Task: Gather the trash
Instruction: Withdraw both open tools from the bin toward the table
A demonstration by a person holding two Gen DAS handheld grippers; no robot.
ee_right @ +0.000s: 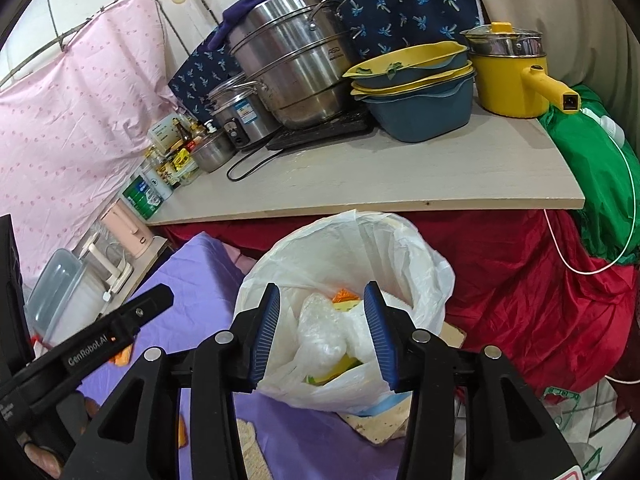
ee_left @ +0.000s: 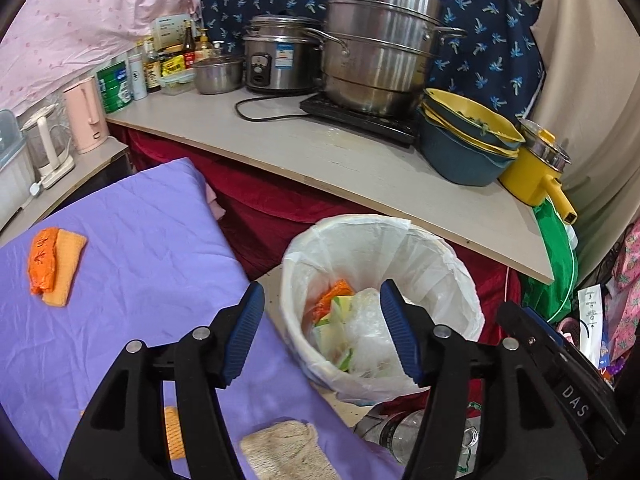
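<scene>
Lining the bin [ee_left: 460, 288] is a thin, crinkled white bag [ee_right: 404, 248] whose loose folds hide the bin's rim and most of its walls; only a blue edge shows at the base in the right view. Inside lie clear crumpled plastic [ee_right: 320, 332], an orange wrapper [ee_left: 332, 296] and yellow-green scraps, half buried and hard to sort apart. The bin stands on the floor between a purple sheet [ee_left: 140, 248] and a red drape under a pale board [ee_left: 360, 160].

The left gripper [ee_left: 322, 334] hangs with its ribbed blue pads wide apart, holding nothing, above the bin's near side. The right gripper [ee_right: 322, 334] is also spread and bare over the bin's mouth.

On the sheet, well apart from the bin, lie an orange packet [ee_left: 42, 264] on a folded orange cloth [ee_left: 66, 268], a coarse beige pad [ee_left: 288, 454] cut off by the frame, and an orange mesh piece [ee_left: 173, 432] mostly hidden behind the left gripper. A clear bottle [ee_left: 404, 432] lies beside the bin, partly blocked.
</scene>
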